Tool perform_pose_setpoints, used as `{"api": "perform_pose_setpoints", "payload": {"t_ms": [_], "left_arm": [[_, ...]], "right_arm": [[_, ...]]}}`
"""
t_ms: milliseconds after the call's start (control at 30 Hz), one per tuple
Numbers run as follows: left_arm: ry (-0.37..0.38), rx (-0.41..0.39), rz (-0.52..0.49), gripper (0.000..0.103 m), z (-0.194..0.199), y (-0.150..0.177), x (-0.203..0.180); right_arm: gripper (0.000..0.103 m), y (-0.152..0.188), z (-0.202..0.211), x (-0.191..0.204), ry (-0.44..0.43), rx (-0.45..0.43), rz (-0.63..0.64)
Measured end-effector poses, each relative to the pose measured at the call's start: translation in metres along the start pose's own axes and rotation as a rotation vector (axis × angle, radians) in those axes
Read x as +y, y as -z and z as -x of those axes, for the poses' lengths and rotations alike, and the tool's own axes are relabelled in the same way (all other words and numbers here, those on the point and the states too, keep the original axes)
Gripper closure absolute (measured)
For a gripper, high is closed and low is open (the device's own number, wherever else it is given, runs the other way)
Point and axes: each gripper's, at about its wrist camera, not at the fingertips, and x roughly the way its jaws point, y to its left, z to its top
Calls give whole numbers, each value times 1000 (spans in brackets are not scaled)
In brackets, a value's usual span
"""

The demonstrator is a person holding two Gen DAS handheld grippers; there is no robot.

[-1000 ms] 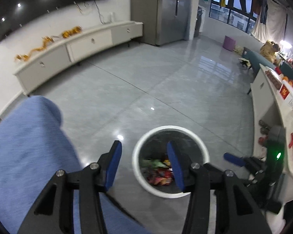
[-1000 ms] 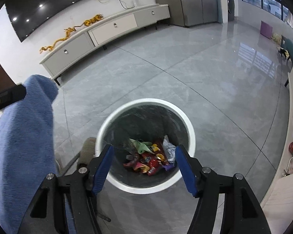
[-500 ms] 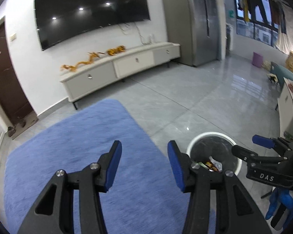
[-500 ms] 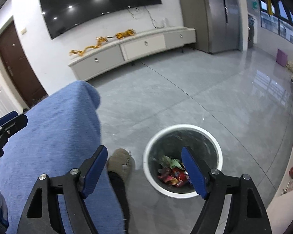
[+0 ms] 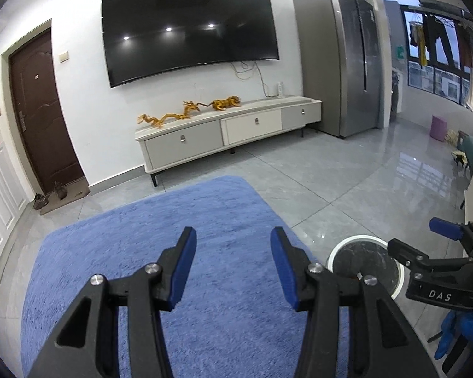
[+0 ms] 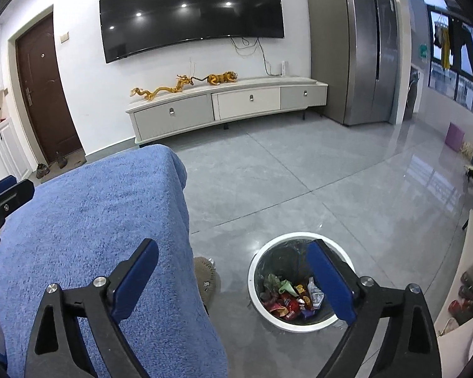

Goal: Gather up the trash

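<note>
Fingers: our left gripper (image 5: pixel 233 267) half spread, empty; right gripper (image 6: pixel 233 286) opening, empty
Risk: blue cover (image 6: pixel 88 220) bare; we may overlook leftover trash outside the bin (image 6: pixel 252 271), lower right

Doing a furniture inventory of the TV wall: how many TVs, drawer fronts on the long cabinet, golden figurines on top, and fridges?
TV: 1
Drawer fronts: 3
Golden figurines: 2
Fridge: 1
Total: 7
</note>
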Motion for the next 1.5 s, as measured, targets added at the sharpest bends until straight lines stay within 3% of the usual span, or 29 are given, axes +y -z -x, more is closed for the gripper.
{"api": "perform_pose_setpoints", "payload": {"t_ms": [167, 667, 733, 800, 867, 1300, 1500], "left_arm": [[-30, -9, 34, 56, 4, 3, 18], [-87, -76, 137, 55, 16, 8, 54], [-104, -88, 147, 53, 17, 8, 57], [-142, -103, 141, 41, 20, 9, 58], [-152, -121, 139, 37, 22, 11, 58], [-159, -165, 164, 22, 27, 14, 66], [-142, -159, 180, 21, 26, 13, 67]], "right_arm": [[0, 2, 8, 10, 30, -28, 19], [0, 11, 7, 25, 86, -78, 49], [0, 12, 7, 25, 87, -79, 53], [0, 13, 8, 24, 86, -79, 56], [0, 13, 7, 24, 84, -77, 57], [0, 16, 1, 23, 72, -58, 57], [0, 16, 0, 23, 74, -57, 57]]}}
